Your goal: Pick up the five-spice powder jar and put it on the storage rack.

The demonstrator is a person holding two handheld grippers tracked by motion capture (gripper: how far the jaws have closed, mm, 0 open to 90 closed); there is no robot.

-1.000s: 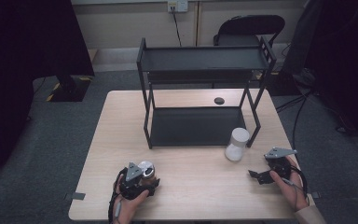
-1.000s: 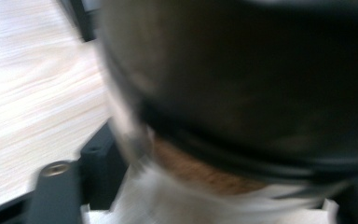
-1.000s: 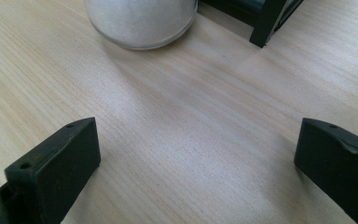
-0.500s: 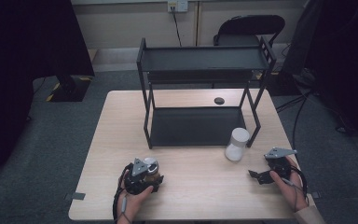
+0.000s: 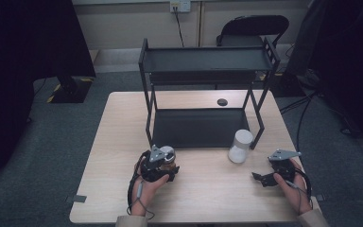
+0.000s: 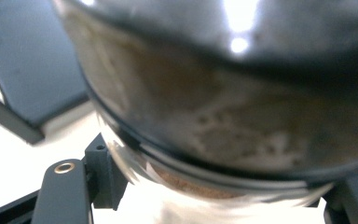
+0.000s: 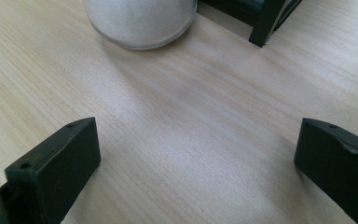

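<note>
My left gripper (image 5: 163, 163) sat at the lower centre-left of the high view, its jaws clenched on a glass jar (image 6: 223, 107) of brown powder held over the wooden surface (image 5: 208, 189). My right gripper (image 7: 196, 172), at the lower right, had its jaws released, with a white jar (image 5: 240, 146) beside the black rack (image 5: 203, 71).

Seen from above the person's near edge, the high view faces forward and down across the whole table (image 5: 203, 189) to the black rack (image 5: 203, 94). The left gripper view presses close against a glass jar (image 6: 214, 116). The right gripper view skims low over the tabletop toward a white jar (image 7: 140, 18), shared with the high view (image 5: 240, 146).
</note>
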